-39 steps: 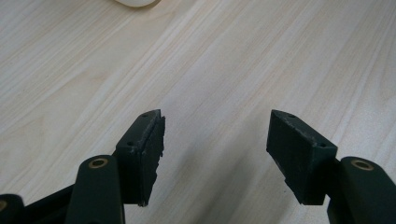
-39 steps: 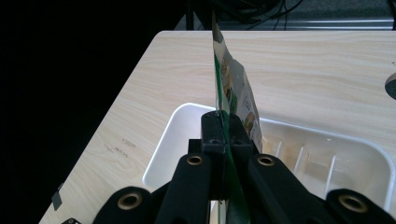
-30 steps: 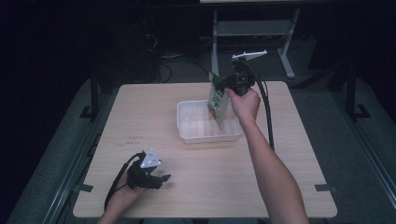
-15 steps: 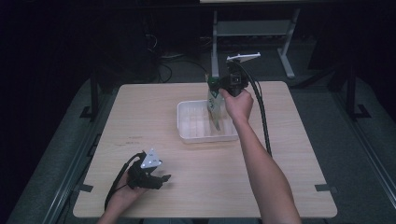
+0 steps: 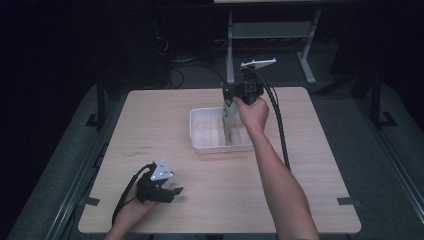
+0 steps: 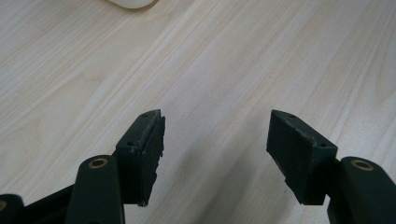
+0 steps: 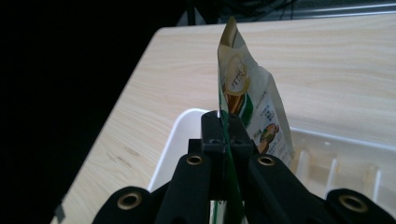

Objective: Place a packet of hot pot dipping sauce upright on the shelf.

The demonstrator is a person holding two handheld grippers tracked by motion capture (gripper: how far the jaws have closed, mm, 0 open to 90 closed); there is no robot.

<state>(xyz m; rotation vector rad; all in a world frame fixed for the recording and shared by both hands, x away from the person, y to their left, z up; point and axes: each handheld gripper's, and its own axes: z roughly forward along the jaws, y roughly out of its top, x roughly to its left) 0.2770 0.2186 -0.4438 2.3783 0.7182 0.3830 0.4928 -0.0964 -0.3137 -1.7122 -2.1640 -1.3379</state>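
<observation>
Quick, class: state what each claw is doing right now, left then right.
Left claw: open, holding nothing, over the table.
Right claw: closed on the packet, above the white tray.

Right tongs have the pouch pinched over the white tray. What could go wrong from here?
1. The right tongs pinch only a thin edge of the pouch; it could slip or swing on the way down.
2. In the high view the pouch hangs near the far right part of the tray; released tilted, it may catch the rim or flop onto the table.
3. The left tongs sit open near the table's front edge, probably too far off to steady the tray.
</observation>
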